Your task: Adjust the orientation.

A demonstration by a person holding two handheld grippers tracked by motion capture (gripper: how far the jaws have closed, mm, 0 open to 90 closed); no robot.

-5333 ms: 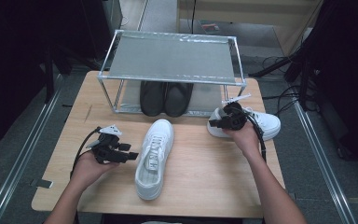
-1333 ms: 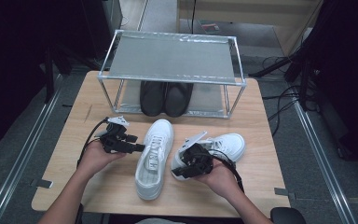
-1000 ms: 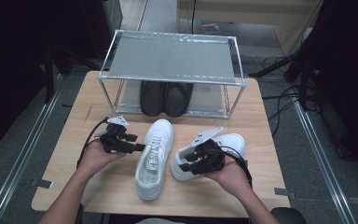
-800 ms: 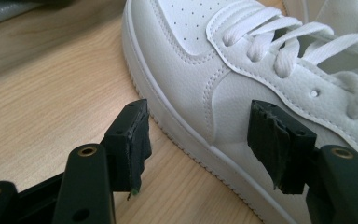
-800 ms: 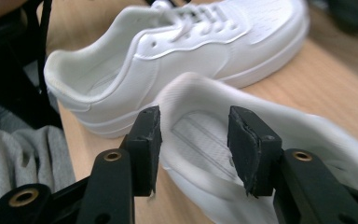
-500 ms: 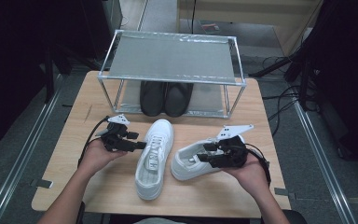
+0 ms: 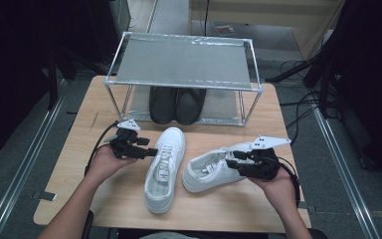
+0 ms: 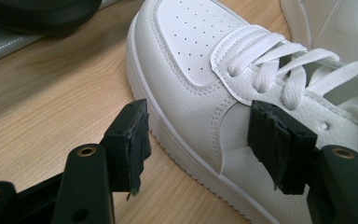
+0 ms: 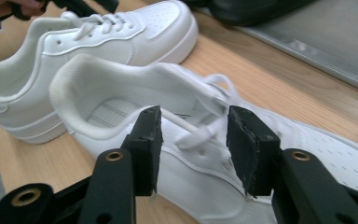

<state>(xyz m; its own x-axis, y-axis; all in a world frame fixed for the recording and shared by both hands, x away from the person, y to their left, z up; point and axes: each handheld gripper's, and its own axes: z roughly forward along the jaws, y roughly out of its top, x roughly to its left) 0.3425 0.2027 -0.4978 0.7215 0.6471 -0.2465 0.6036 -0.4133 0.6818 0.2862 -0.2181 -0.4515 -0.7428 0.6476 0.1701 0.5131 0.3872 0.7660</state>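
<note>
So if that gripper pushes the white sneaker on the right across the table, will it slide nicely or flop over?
The right-hand white sneaker sits flat on its broad sole on the smooth wooden table, so it would probably slide rather than tip. Its padded collar looks soft and would likely give under a pinch. The loose laces may drag or snag on the right gripper.
</note>
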